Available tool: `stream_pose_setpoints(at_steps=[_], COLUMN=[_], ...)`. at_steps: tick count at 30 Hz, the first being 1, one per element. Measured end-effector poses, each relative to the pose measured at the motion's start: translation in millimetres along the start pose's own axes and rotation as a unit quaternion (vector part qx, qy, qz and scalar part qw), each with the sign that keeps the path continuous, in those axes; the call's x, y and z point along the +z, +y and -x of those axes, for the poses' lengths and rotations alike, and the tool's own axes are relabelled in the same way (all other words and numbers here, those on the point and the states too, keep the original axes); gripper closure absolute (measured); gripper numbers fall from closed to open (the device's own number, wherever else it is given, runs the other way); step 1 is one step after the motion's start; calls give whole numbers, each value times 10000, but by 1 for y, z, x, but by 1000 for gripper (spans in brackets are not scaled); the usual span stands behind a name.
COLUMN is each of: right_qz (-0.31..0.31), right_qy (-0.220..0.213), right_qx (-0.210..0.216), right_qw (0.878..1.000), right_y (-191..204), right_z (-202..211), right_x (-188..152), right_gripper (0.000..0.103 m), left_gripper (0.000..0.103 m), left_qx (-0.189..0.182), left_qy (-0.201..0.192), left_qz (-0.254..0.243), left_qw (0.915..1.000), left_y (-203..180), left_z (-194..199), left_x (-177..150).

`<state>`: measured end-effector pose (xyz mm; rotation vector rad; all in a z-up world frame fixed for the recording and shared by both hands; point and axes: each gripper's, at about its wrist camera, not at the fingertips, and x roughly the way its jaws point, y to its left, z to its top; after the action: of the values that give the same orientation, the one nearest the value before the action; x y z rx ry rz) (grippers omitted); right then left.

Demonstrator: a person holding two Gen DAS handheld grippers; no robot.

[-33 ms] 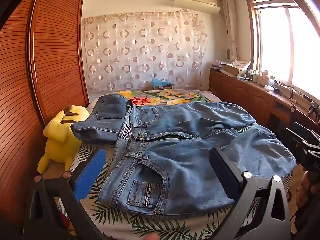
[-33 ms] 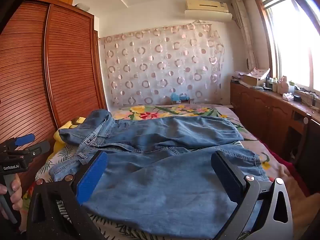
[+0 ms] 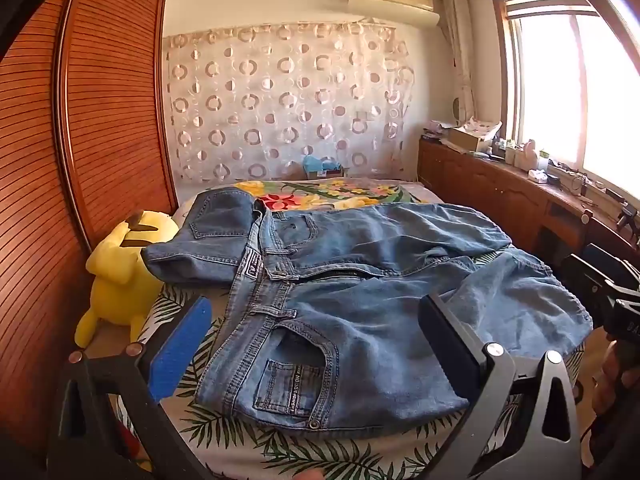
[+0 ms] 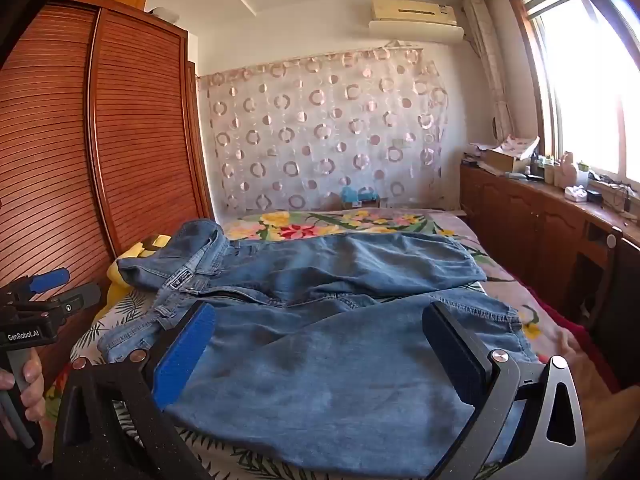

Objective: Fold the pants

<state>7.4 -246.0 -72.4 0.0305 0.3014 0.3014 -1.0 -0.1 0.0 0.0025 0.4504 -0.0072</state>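
A: Where are the jeans (image 3: 360,300)?

B: Spread on the bed (image 3: 256,440), waistband toward 9 o'clock, legs running to 3 o'clock. One leg lies at 12, the other nearer us. A corner of the waist is flopped over beside the yellow plush (image 3: 120,272).

A: Tools?

B: Left gripper (image 3: 312,344): jaws wide apart, nothing between them, hovering over the pocket end. Right gripper (image 4: 320,352): likewise spread, empty, above the near leg.

A: Handling?

B: My guess: denim, soft but weighty, with thick seams. It should drape, not slide, on the leaf-print sheet. Fragility is no concern.

A: Grip points?

B: I'd take the near waistband edge at 9 with the left, the near hem at 3 with the right. Seamed edges give the pads a firm bite.
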Motion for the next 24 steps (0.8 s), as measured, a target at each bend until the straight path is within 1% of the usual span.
stream_pose_setpoints(at_steps=[1,2,8,9,10,13,14,16,24], right_qz=[-13,-45,4,12,-79,-71,-121,-109,-39], right_qy=[3,-94,-87,-81,-21,-19,2,-8,-31], right_qx=[0,23,13,20,40,47,45,39,26], right_qw=[10000,9999,10000,10000,10000,10000,9999,9999,10000], right_y=[-1,-2,1,2,-2,0,-3,-4,-2], right_z=[-2,-1,2,3,-1,2,-5,-5,-5], right_x=[0,-1,1,1,2,2,0,0,-1], right_gripper=[0,0,0,0,0,0,0,0,0], left_gripper=[0,0,0,0,0,0,0,0,0], left_qx=[-5,8,-25,20,22,15,19,23,15], left_qy=[-4,162,139,122,120,105,111,98,95], left_qz=[-3,9,25,-15,-20,-19,-25,-19,-28], left_qw=[10000,9999,9999,9999,9999,9999,9999,9999,9999], left_y=[0,0,1,-3,-3,-5,-8,-10,-10], left_z=[1,-2,-4,-1,-1,-2,-3,-4,-2], left_x=[0,1,1,-3,-3,-5,-6,-7,-3])
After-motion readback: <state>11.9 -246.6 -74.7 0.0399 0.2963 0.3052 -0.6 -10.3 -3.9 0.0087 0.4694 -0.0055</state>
